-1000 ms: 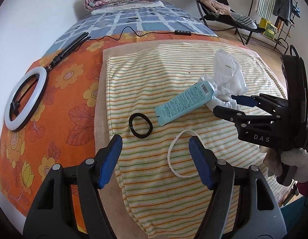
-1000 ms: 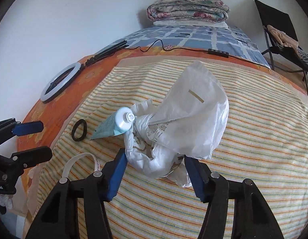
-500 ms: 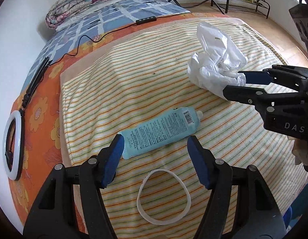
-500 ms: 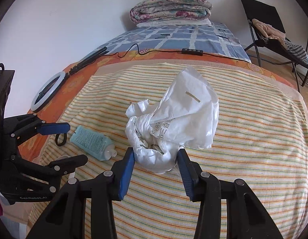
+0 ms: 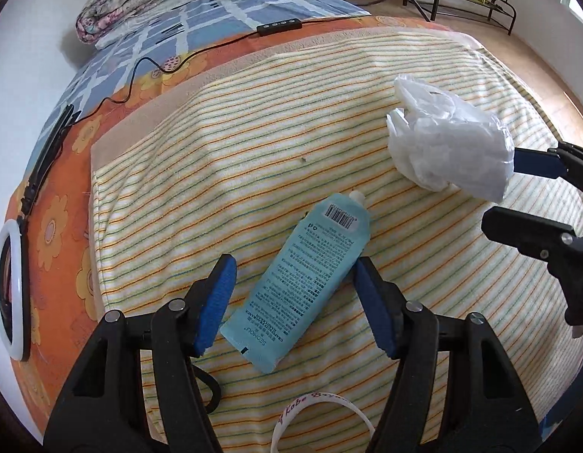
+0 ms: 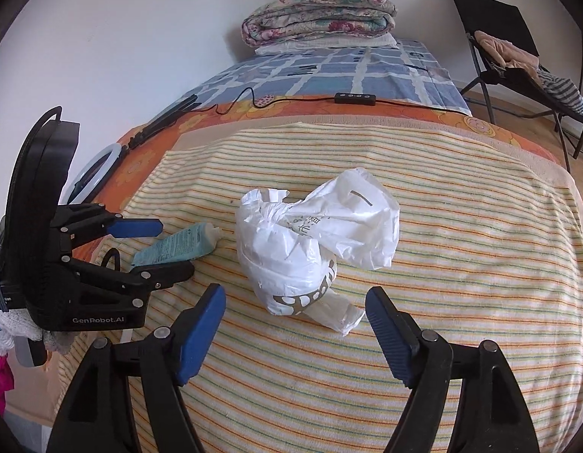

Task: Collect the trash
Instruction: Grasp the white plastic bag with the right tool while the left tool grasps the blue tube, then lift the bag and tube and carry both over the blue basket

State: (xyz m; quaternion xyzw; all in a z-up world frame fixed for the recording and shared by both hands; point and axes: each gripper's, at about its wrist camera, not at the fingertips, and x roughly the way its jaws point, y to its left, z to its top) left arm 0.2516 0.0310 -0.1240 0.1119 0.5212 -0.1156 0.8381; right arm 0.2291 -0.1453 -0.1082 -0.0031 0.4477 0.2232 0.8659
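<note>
Here the left gripper (image 5: 293,304) stands wide open astride the blue tube (image 5: 304,281) on the striped towel (image 5: 253,151), the right gripper (image 6: 293,334) equally open and empty before the crumpled white bag (image 6: 310,249), so a shallow pinch could squirt the slick tube sideways.

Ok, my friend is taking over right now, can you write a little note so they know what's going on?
Left tool: open, straddling the blue tube, which lies flat on the striped blanket. Not gripped yet.
Right tool: open, just short of the white plastic bag. Bag lies loose, crumpled on the blanket.
Also nearby: white band and black hair tie under the left tool.
Done: nothing collected yet.
Left: close on the tube, get the bag open, put the tube in.
</note>
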